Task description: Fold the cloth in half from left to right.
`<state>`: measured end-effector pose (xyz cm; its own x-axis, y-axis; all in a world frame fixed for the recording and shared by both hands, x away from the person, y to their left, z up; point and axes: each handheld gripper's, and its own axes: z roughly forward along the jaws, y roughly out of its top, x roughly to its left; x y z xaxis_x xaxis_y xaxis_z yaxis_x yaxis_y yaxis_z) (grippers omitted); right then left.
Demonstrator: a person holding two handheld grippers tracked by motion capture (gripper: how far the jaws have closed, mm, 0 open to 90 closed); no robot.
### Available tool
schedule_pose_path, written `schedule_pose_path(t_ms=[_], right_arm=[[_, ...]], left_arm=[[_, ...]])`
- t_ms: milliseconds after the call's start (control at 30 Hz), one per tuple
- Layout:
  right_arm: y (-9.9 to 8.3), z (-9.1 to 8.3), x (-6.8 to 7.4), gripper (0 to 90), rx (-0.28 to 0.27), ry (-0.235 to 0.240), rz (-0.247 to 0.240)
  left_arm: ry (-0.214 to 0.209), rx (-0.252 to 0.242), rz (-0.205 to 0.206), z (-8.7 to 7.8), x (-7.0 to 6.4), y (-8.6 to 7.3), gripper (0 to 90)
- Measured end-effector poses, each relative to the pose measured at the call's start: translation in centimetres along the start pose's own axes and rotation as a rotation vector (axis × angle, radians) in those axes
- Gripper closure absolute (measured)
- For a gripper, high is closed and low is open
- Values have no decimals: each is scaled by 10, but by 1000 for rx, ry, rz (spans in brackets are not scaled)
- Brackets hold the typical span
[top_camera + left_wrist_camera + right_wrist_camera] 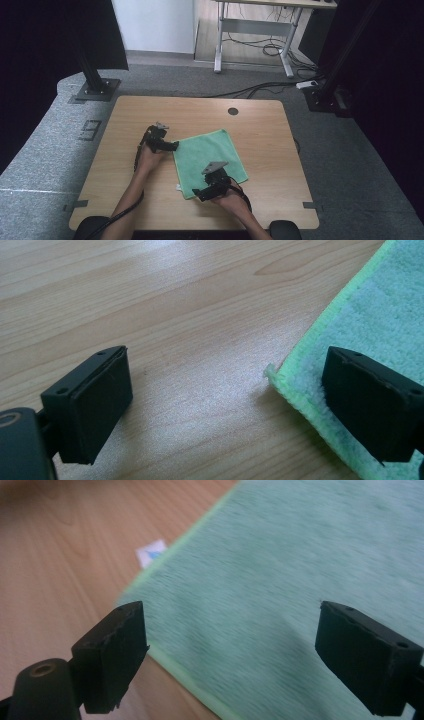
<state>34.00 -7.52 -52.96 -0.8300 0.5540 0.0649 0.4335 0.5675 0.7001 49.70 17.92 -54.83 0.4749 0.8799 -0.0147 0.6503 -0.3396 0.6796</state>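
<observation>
A green microfibre cloth (pixel 210 159) lies flat on the wooden table (pixel 125 150). My left gripper (pixel 175 146) rests at the cloth's left corner, open; in the left gripper view (pixel 225 405) one jaw is over bare wood and the other over the cloth (pixel 370 330), with the corner between them. My right gripper (pixel 197 193) is open at the cloth's near corner; in the right gripper view (pixel 230 655) its jaws straddle the cloth (pixel 280 580) edge. A small white label (pixel 151 553) sticks out from that edge.
A round grommet hole (pixel 233 111) sits near the table's far edge. Black frame posts (pixel 92 75) stand on the carpet at both far corners. A desk frame with cables (pixel 260 45) stands farther back.
</observation>
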Motion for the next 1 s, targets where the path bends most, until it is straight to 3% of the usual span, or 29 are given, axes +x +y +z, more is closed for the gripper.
schedule_pose_path(t_ms=[233,333,667,833,867,900,1000], right_arm=[[10,11,19,193,15,44,-42],[13,17,28,268,37,60,-67],[15,19,41,467,37,82,-103],[12,25,47,544,71,64,-163],[12,26,49,611,68,61,-164],[12,26,49,611,68,61,-164],[12,24,49,737,71,43,-154]], left_arm=[[0,1,0,0,0,0,68],[0,1,0,0,0,0,68],[0,1,-1,0,0,0,68],[0,0,1,-1,0,0,74],[-11,-11,13,-2,-1,-1,111],[-11,-11,13,-2,-1,-1,146],[-32,-31,32,-5,-3,-3,225]])
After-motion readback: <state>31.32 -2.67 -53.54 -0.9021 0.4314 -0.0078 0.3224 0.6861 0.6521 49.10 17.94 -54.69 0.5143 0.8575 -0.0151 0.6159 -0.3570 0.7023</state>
